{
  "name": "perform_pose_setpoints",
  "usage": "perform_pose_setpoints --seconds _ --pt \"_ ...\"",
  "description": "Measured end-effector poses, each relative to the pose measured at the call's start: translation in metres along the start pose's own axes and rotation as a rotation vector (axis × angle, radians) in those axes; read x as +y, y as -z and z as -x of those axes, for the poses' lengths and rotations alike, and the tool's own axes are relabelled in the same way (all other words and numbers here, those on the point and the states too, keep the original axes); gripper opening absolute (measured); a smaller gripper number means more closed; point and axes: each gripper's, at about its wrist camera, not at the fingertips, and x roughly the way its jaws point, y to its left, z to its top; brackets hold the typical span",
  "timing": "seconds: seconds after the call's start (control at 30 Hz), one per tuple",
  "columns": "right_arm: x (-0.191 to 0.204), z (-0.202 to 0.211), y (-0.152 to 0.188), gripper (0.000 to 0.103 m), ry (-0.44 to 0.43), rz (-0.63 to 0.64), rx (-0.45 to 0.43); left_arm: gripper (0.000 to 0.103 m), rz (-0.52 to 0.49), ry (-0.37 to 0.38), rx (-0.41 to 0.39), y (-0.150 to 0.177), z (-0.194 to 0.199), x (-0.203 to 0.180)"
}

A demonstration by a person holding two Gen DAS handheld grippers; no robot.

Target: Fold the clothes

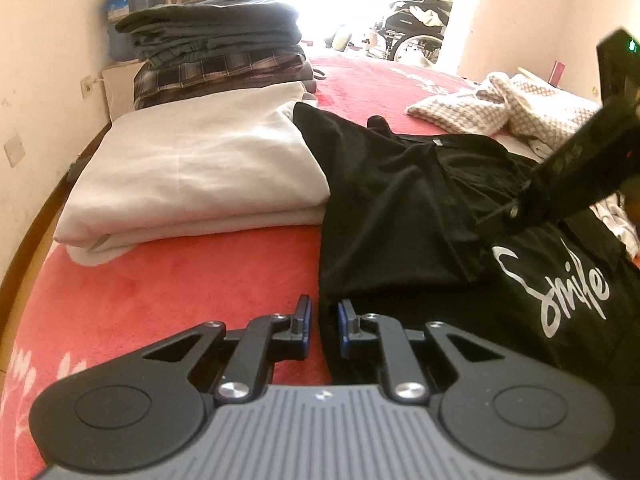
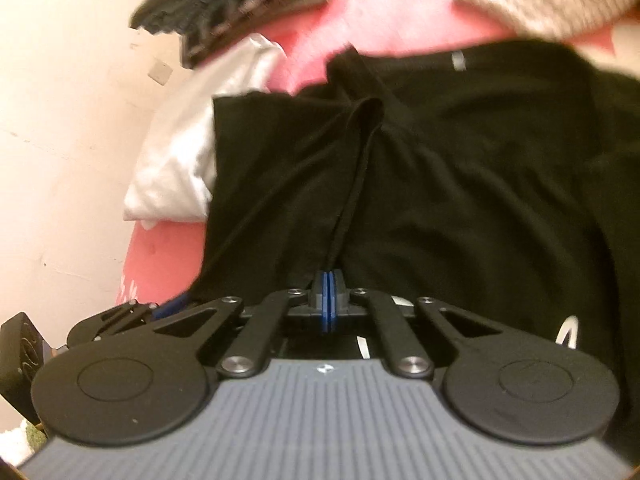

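Left gripper (image 1: 323,326): right up at the lens, blue-padded fingers parted by a narrow gap, nothing between them; the tips sit low over the bed at the near left edge of the black T-shirt, one finger over red cover, the other over black cloth.
Right gripper (image 2: 329,296): pads pressed together, and a thin fold of the black T-shirt (image 2: 440,168) runs up out of the pinch, pulled into a taut ridge toward the collar.
Right gripper from the left camera: it comes in from the right edge (image 1: 516,212), tip down on the shirt's middle.
Black T-shirt (image 1: 392,208): spread on the bed, partly bunched, white script lettering on the near right part, small grey label at the neckline.
Bed cover (image 1: 168,280): red, plush, pale floral print at the near left corner.
White folded garment (image 1: 196,172): neat flat stack just left of the shirt, the shirt's edge lapping onto it.
Dark folded pile (image 1: 216,48): behind the white stack, dark pieces on top, a plaid one under them.
Checked cloth (image 1: 500,112): crumpled, unfolded, beyond the shirt on the right.
Blue bin (image 1: 124,8): against the wall, behind the pile.
Right camera: blurred.
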Motion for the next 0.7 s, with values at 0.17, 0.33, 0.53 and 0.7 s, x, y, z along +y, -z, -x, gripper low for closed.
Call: perform_pose_setpoints --seconds 0.17,0.33,0.53,0.7 --pt "0.004 -0.009 0.007 0.002 0.045 0.068 0.021 0.016 -0.010 0.034 0.021 0.002 0.006 0.004" --pt "0.017 0.012 -0.004 0.007 0.057 0.200 0.006 0.044 0.023 0.130 0.038 0.000 0.020 0.017" --pt "0.032 0.028 -0.044 0.008 -0.051 0.192 -0.128 0.046 0.158 0.162 0.023 -0.018 0.011 0.028" --pt "0.048 -0.017 -0.078 0.008 -0.118 0.129 -0.151 0.033 0.185 0.122 0.082 -0.019 -0.016 0.026"
